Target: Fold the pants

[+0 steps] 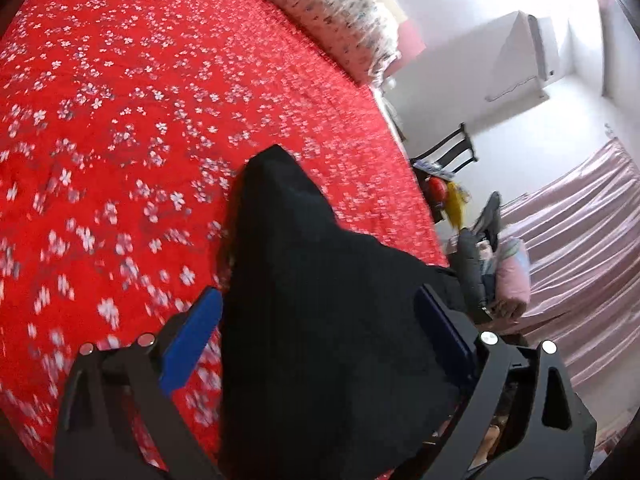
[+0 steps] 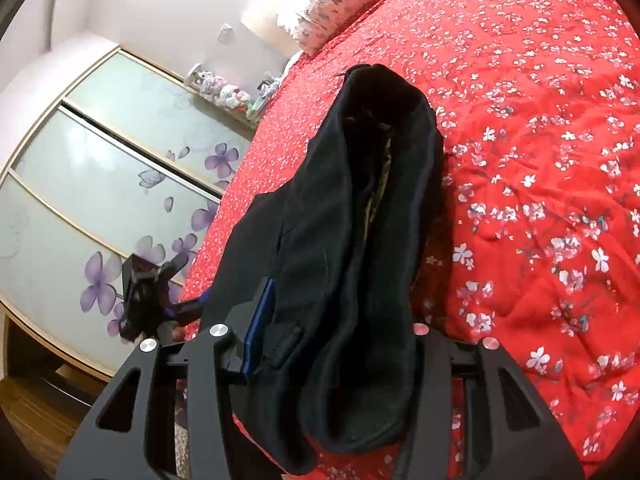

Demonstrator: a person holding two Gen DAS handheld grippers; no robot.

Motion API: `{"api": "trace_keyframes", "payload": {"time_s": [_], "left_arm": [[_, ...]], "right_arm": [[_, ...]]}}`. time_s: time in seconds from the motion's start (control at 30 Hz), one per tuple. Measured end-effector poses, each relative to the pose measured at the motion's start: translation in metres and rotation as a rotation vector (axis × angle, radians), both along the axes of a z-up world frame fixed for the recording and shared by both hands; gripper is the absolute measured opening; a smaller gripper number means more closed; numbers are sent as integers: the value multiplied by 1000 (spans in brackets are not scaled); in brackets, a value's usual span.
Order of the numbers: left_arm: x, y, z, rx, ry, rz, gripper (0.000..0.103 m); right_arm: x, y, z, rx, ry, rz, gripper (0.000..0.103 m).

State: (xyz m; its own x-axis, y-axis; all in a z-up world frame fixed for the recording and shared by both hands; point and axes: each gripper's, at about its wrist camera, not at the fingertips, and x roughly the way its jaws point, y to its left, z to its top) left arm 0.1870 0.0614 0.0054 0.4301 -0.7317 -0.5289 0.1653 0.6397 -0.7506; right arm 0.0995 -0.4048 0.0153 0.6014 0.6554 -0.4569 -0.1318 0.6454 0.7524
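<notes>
1. Red floral bedspread fills both views, with a pillow at its far edge and a wardrobe beside the bed.
2. Left gripper is raised over the bedspread, its jaws clamped on the pants.
3. Right gripper is likewise raised, pinching the pants.
4. Pants hang bunched between both grippers, long axis running away toward the pillow, far end resting on the bedspread.

A bed under a red, white-flowered quilt fills the room. At its head lies a pale floral pillow. On one side of the bed stand a dark chair, pink curtains and white walls; on the other, a flower-printed sliding wardrobe.
</notes>
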Motion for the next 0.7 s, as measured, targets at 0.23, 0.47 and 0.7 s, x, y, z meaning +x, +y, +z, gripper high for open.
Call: {"api": "trace_keyframes", "payload": {"time_s": [0.23,0.47,0.7], "left_arm": [[13,-12,-10,-77,56,-72,90],[16,-4,-22,-126,71,-78,67],[15,-11,-25,69,64,-122,58]], "right_arm": [[1,-2,-1,12,3,6,47],[10,-3,-11,49,39,-2,53],[13,-3,-16,87,69,-25,54]]}}
